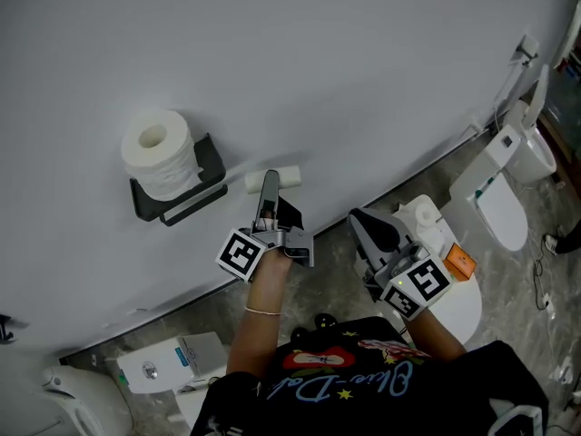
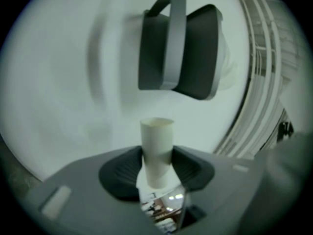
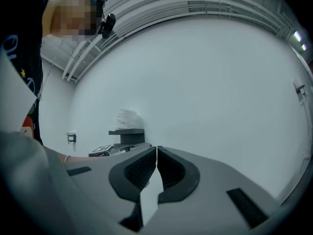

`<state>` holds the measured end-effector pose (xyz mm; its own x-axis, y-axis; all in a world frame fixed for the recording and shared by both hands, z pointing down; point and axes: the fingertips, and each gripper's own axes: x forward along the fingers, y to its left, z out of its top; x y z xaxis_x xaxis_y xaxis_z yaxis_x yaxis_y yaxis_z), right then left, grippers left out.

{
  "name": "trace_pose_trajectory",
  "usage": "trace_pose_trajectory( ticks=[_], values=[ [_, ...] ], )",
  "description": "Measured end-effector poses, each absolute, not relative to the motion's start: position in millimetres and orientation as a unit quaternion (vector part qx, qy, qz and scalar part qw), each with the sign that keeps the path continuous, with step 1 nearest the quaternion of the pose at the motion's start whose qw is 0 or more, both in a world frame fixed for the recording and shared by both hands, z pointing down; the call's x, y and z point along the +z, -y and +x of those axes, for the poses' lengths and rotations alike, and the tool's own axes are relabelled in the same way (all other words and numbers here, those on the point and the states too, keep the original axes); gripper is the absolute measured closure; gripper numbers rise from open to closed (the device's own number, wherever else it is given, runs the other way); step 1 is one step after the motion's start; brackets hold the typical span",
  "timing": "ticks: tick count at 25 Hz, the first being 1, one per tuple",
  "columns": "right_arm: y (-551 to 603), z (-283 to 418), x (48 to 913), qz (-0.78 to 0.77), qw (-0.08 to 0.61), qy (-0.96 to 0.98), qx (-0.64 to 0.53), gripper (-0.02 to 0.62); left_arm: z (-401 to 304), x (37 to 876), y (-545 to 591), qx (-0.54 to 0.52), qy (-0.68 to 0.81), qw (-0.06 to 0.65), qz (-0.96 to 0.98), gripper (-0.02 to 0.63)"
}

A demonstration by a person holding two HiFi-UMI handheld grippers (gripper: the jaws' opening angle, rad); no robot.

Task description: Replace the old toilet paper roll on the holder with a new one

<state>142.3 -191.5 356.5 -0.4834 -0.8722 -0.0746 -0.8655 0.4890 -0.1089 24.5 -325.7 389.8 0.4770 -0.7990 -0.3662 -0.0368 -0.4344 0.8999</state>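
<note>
So, left gripper (image 2: 156,166) fingers clamp the empty cardboard tube (image 1: 272,179), long axis left-right along the wall (holder (image 1: 211,165) further left); right gripper (image 3: 156,163) fingers closed, empty.

one roll (image 1: 159,153), one tube (image 1: 289,176), one holder (image 1: 214,163)

A full toilet paper roll (image 1: 159,153) stands atop the dark holder (image 1: 214,163) (wall-mounted)

Roll (image 1: 159,153) on holder (image 1: 211,160), tube (image 1: 290,176) right of it
</note>
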Motion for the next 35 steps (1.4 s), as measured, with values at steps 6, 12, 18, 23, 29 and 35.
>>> trace_pose_trajectory(
  ticks=[6,12,18,23,29,35],
  values=[
    [197,130,359,-0.483,0.068,-0.872,-0.041,0.58,-2,403,289,-0.328,0.364,0.371,0.789,0.434],
    [201,85,364,-0.433,0.069,-0.897,-0.054,0.581,-72,410,239,-0.209,0.466,0.25,0.823,0.434],
    [196,47,374,-0.395,0.062,-0.914,-0.063,0.581,-134,411,185,-0.038,0.568,0.092,0.817,0.433],
    [190,28,377,-0.376,0.06,-0.922,-0.069,0.58,-160,410,161,0.007,0.609,0.045,0.792,0.433],
    [188,23,373,-0.369,0.064,-0.925,-0.065,0.58,-160,407,155,0.021,0.619,0.036,0.784,0.433],
    [188,27,374,-0.37,0.064,-0.924,-0.066,0.581,-152,401,154,0.034,0.612,0.023,0.79,0.422]
  ],
)
